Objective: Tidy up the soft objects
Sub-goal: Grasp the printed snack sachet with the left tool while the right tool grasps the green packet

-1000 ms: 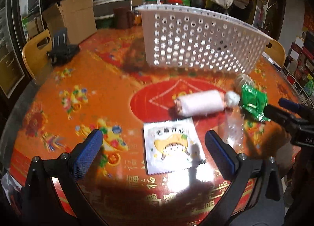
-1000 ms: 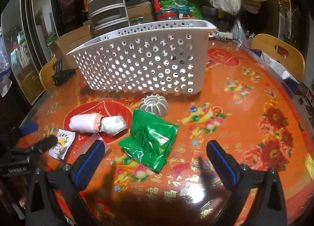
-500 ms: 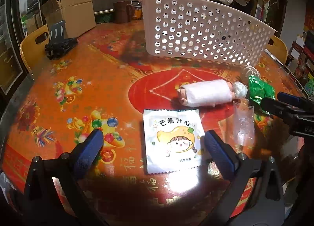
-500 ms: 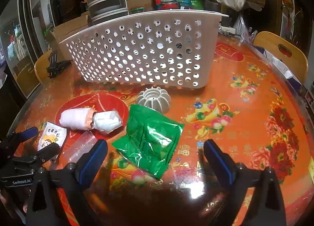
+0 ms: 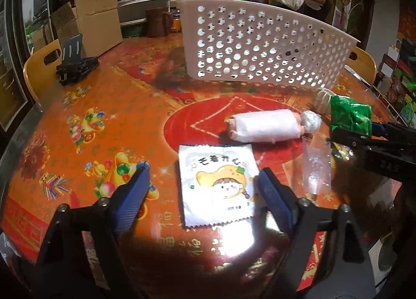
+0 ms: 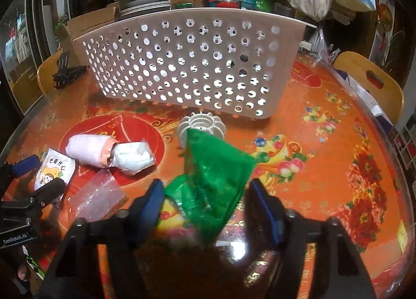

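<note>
Left gripper [image 5: 202, 182] sits low over the table [image 5: 78, 106], jaws wide apart, holding nothing. White sachet [image 5: 217, 184] lies flat between its fingers, nearer the right finger, which overlaps the sachet's right edge; whether they touch I cannot tell. The sachet's long axis runs roughly away from the camera, along the fingers, so closing would pinch it across its short width. It is flat on the cloth with little edge to catch.

Right gripper [image 6: 208, 200] has its jaws partly open, green packet [image 6: 215, 177] between them. The packet stands up peaked and crumpled, top corner raised, as if partly lifted; the pads look just beside its sides, and firm contact I cannot tell. It partly hides the white ribbed cap [image 6: 201, 125] behind it.

Each gripper is nearest its own item. The basket [image 6: 187, 65] stands beyond both, resting on the table, opening not visible from here; judged the drop target.

Between the two: pink-white roll [image 5: 265, 128] lying crosswise, end-on to a white wad in film [image 6: 135, 157], and a clear flat bag [image 5: 316, 166] nearer the right gripper.

Materials: sachet glossy foil, printed cartoon, serrated bottom edge. Packet shiny crinkly foil. Roll soft, cloth-like. Bag thin limp film. Basket rigid perforated plastic. Table glossy printed cover, strong glare.
</note>
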Tool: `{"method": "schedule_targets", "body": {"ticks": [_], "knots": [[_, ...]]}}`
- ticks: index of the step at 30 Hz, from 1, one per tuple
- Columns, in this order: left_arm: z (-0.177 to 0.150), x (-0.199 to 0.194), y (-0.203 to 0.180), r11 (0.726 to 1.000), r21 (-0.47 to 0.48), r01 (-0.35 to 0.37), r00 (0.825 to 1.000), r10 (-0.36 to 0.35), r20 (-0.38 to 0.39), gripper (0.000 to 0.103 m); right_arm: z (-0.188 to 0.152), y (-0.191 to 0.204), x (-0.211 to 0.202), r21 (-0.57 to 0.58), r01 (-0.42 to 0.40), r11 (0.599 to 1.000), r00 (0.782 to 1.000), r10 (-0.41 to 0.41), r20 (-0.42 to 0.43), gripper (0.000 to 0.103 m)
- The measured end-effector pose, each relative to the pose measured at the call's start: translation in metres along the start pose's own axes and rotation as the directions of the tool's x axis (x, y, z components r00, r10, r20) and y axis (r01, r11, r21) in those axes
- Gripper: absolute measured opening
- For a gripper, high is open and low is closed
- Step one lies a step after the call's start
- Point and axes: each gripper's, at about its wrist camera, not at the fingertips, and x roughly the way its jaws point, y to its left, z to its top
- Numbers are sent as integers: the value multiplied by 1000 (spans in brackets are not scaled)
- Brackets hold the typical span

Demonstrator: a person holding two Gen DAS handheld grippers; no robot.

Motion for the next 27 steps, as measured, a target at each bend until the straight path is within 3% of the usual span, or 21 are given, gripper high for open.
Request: {"method": "schedule_targets", "body": {"ticks": [4,6,10,15,18,21,27], "knots": [[-1,-3,-6,1000,18,17,1000,-17,13,58,-1,-2,-1,6,-8,1000,1000,8,11,53],[-1,-4,-8,1000,24,17,1000,-17,15,56,-1,-3,-2,15,-14,1000,1000,14,18,50],[0,-5,-7,1000,13,18,1000,-18,20,38,-2,-9,-5,40,-43,998,999,41,33,44],[-1,-8,-3,1000,2,21,999,-21,30,27,-3,-11,-9,44,-66,997,996,64,59,37],[0,-13,-2,1000,-6,25,999,-25,43,19,-4,-12,-12,45,-76,996,995,72,75,15],[0,-16,0,999,-12,34,998,-34,49,13,-5,-15,-13,55,-94,994,993,90,82,14],[0,-27,-4,999,4,47,996,-47,72,9,-6,-18,-25,60,-109,992,988,101,112,12]]}}
